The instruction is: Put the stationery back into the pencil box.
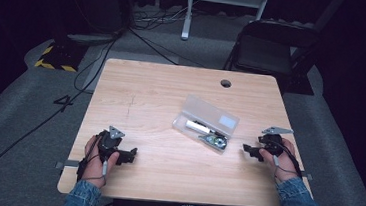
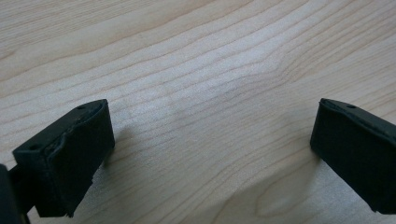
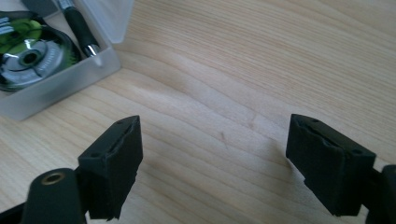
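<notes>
A clear plastic case lies open near the middle of the wooden counter, its lid hinged up toward twelve o'clock. In the tray are seen a white cylinder, a dark pen-like tool and a round metal disc with green behind it – the last is not made out more exactly.

The right gripper is held low at about three o'clock of the case, near it but apart; its jaws stand wide open with nothing between them, bare wood being seen in the gap in the right gripper view. The left gripper rests at about eight o'clock of the case, well apart, and its jaws are likewise spread wide and empty.

The case is judged to be light, thin-walled and stiff but brittle, with smooth faces that are likely to slip under the pads. The loose contents may be expected to rattle or spill if it is tilted, so it is best kept level. A hold is best taken across the tray's short walls or on the near rim – not on the raised lid, which may flex or snap shut. The hinge is probably the weakest part and a gentle squeeze is advised
</notes>
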{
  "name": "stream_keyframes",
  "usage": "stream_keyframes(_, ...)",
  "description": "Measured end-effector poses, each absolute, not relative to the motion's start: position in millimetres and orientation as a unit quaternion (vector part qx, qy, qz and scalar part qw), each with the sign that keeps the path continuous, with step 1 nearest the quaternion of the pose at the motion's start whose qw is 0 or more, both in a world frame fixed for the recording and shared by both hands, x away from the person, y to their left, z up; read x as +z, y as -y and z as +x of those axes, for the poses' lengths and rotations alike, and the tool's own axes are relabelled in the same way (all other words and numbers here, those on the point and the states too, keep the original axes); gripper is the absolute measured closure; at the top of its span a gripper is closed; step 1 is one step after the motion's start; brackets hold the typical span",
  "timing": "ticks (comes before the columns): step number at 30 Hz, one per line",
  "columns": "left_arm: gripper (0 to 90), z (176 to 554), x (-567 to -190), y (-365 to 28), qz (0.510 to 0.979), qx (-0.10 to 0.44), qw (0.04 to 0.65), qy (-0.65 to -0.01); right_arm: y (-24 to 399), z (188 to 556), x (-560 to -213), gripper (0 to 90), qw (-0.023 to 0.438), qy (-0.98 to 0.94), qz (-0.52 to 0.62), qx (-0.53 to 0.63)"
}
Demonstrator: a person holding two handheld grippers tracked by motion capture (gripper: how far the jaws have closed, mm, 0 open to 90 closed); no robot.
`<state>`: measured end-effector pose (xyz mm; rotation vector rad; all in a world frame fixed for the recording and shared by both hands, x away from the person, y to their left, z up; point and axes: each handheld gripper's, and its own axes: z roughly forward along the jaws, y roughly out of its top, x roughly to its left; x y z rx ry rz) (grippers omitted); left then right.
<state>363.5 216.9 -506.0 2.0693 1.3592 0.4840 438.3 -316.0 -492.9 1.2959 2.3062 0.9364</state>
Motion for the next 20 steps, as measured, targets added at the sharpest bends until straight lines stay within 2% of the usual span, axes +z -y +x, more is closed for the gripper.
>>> stream_keyframes(7,0.0,363.5,-506.1,-216.9,0.781,0.182,0.305,-0.513,319.0,440.6,-498.1,18.1,0.181,-0.803,0.461,0.332)
stream_keyframes(11,0.0,363.5,-506.0,-216.9,0.781,0.183,0.304,-0.513,317.9,439.5,-503.2,13.4,0.2,-0.798,0.455,0.341)
stream_keyframes(20,0.0,363.5,-506.0,-216.9,0.781,0.183,0.304,-0.513,317.0,439.5,-504.2,12.2,0.202,-0.796,0.456,0.343)
